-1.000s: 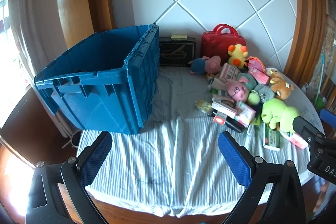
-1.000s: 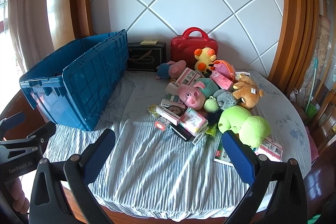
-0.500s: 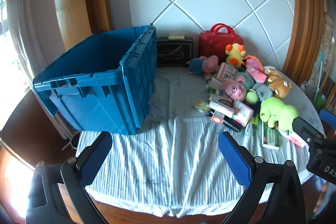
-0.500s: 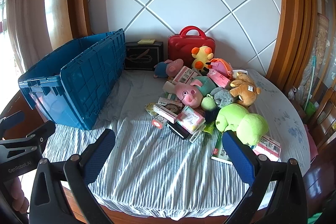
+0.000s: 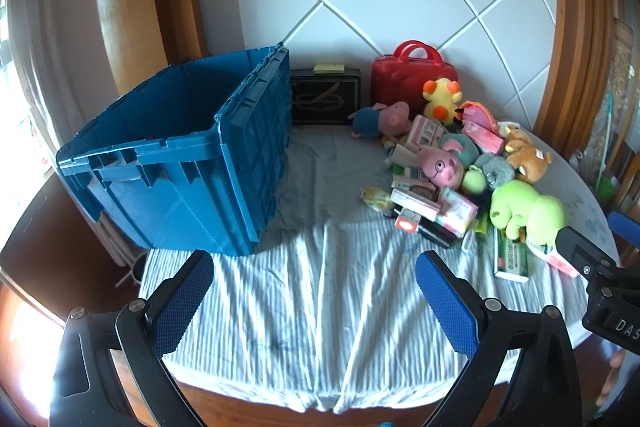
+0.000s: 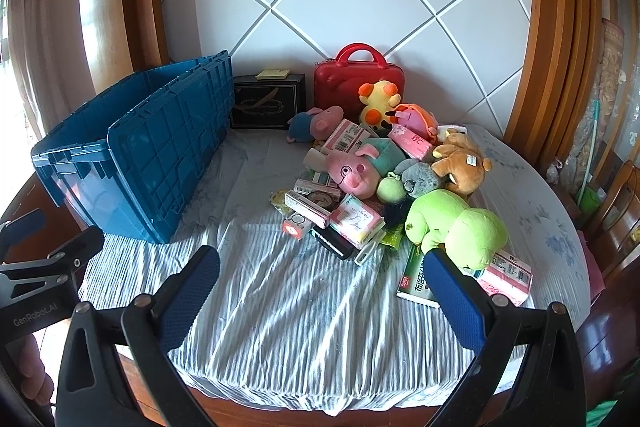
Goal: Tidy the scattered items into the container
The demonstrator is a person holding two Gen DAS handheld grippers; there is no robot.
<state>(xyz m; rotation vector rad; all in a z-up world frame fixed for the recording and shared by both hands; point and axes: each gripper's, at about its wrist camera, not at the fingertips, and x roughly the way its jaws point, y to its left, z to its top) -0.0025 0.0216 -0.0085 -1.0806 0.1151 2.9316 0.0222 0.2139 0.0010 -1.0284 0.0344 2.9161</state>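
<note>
Toys and small boxes lie in one heap on the right half of the table (image 6: pixel 304 327), which is covered with a striped cloth, and the blue crate (image 5: pixel 192 163) stands open on the left half, well apart from the heap. Both claws are held above the near edge and nothing is between their pads: the left claw (image 5: pixel 314 303) is wide open and the right claw (image 6: pixel 320 301) is wide open too. The heap lies ahead and to the right of both claws, so the right claw is the nearer one; its right pad is just beside the green plush (image 6: pixel 456 223), which sits at the near right corner of the heap on top of a green-and-white box (image 6: pixel 416 281). The left claw is nearer to the crate, whose long axis runs away from the cameras toward the wall. In my judgement nothing is tidied yet as far as can be seen, though the inside of the crate is mostly hidden. The first pick probably belongs to the right hand, and then the item must travel leftward across the bare cloth and over the crate's high rim.
</note>
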